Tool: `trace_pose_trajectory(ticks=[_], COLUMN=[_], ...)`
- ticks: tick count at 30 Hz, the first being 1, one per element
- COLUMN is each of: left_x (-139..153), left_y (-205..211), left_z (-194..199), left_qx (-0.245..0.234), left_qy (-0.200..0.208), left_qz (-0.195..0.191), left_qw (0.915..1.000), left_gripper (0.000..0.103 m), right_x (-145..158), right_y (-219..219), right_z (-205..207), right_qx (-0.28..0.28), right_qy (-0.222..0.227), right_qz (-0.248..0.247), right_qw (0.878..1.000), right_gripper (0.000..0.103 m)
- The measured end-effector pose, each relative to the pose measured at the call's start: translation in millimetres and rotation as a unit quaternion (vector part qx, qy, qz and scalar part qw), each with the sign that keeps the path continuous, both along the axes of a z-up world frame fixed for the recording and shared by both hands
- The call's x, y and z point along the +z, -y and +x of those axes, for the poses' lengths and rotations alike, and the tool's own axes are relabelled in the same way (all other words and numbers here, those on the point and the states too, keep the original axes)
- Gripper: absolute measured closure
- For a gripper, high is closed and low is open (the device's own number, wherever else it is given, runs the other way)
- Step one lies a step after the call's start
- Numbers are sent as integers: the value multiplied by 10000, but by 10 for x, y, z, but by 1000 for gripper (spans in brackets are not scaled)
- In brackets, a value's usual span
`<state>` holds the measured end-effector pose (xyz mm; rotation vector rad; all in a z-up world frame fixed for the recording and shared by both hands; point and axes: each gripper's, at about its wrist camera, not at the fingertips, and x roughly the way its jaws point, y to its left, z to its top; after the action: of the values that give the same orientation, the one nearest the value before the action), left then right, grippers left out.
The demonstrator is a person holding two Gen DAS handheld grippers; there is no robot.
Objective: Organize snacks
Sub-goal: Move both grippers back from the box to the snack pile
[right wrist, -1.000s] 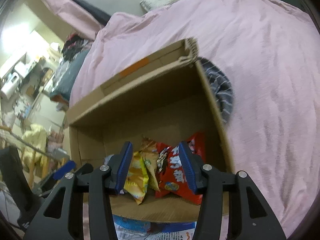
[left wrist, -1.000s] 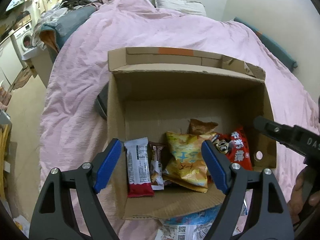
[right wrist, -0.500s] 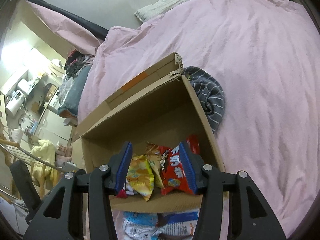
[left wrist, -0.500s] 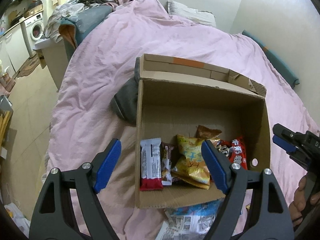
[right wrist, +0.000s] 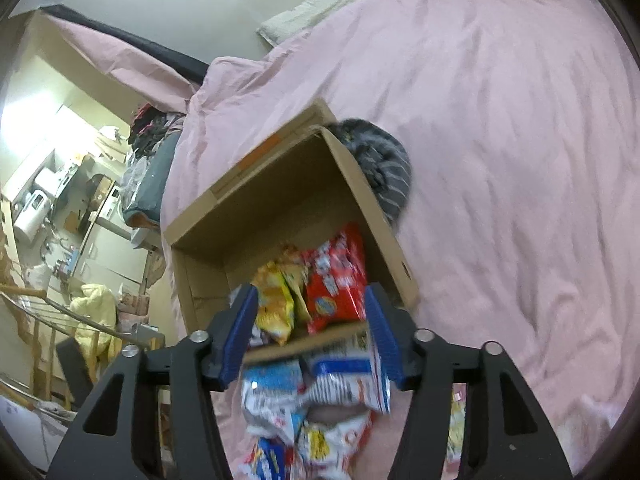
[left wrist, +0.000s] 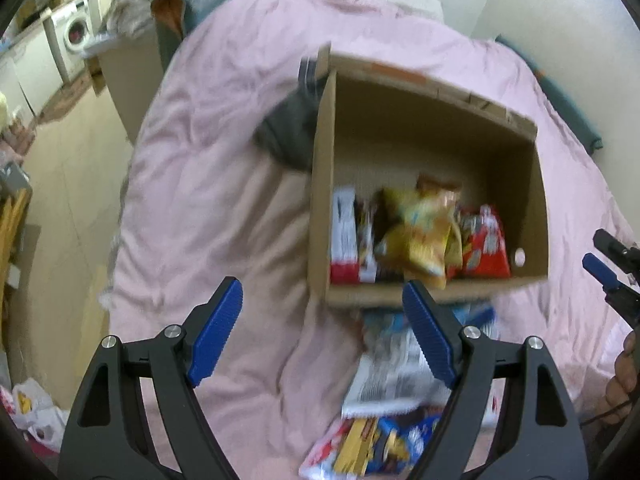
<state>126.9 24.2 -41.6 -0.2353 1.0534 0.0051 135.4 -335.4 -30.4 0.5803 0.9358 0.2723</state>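
A cardboard box (left wrist: 320, 200) sat open on a bed covered with a pink duvet (left wrist: 224, 184). Inside, packets stood in a row along the near wall: a white and red packet (left wrist: 344, 236) at the left, a dark wrapper beside it, a yellow bag (left wrist: 420, 236) in the middle and a red bag (left wrist: 484, 248) at the right. More loose snack packets (left wrist: 396, 376) lay in a pile on the duvet just in front of the box. A grey striped cloth (right wrist: 384, 168) was tucked against the box's far outer side. The left claw (left wrist: 322, 334) was spread wide and held nothing, hovering over the duvet in front of the box. The right claw (right wrist: 312, 334) was also released and empty, above the loose pile, with a blue and white packet (right wrist: 348, 380) between its blue pads (right wrist: 380, 332). Both views were blurred.
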Motion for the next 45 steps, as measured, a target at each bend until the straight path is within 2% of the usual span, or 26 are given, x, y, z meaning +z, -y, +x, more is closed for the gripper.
trace_pose_trajectory(ticks=[4, 8, 12, 16, 18, 21, 23, 27, 32, 36, 38, 41, 45], left_x=[-163, -463, -799, -995, -1072, -1039, -1042, -1141, -1198, -1210, -1214, -1201, -1176], left_y=[-99, -104, 68, 265, 359, 494, 634, 883, 1034, 1114, 1178, 1277, 1276], left_z=[-196, -330, -457, -548, -589, -612, -632, -662, -570, -595, -583, -606, -548], left_qx=[44, -162, -752, -1168, -1342, -1565, -1836, -2138, -2133, -2150, -2188, -2276, -2263], left_qy=[-361, -993, -1611, -1853, -1974, -1862, -1856, -1876, -1866, -1855, -1836, -1837, -1878], left_qz=[-150, 44, 262, 689, 749, 593, 505, 731, 818, 946, 1049, 1149, 1086], left_qw=[9992, 9949, 9837, 9733, 9682, 9681, 9640, 9559, 9555, 9542, 9526, 9493, 9496], left_gripper=[23, 23, 23, 23, 24, 25, 25, 25, 25, 25, 24, 23, 27], right_x=[-20, -41, -98, -117, -120, -133, -130, -124, -147, -322, -465, -738, -941], right_y=[102, 213, 356, 446, 460, 467, 464, 428, 398, 383, 345, 238, 26], right_z=[-159, -291, -366, -422, -429, -434, -435, -430, -425, -392, -381, -384, -364], right_qx=[31, 65, 25, -32, -46, -41, -48, -9, 63, 284, 399, 663, 1056], right_qy=[-79, -82, -168, -188, -184, -220, -224, -219, -274, -709, -1044, -1541, -1764], right_qz=[-167, -509, -659, -680, -770, -779, -782, -810, -893, -1006, -1287, -1912, -2531], right_qw=[9998, 9986, 9977, 9975, 9968, 9967, 9967, 9965, 9956, 9920, 9854, 9671, 9453], right_gripper=[42, 42, 42, 42, 42, 42, 42, 42, 42, 29, 25, 25, 25])
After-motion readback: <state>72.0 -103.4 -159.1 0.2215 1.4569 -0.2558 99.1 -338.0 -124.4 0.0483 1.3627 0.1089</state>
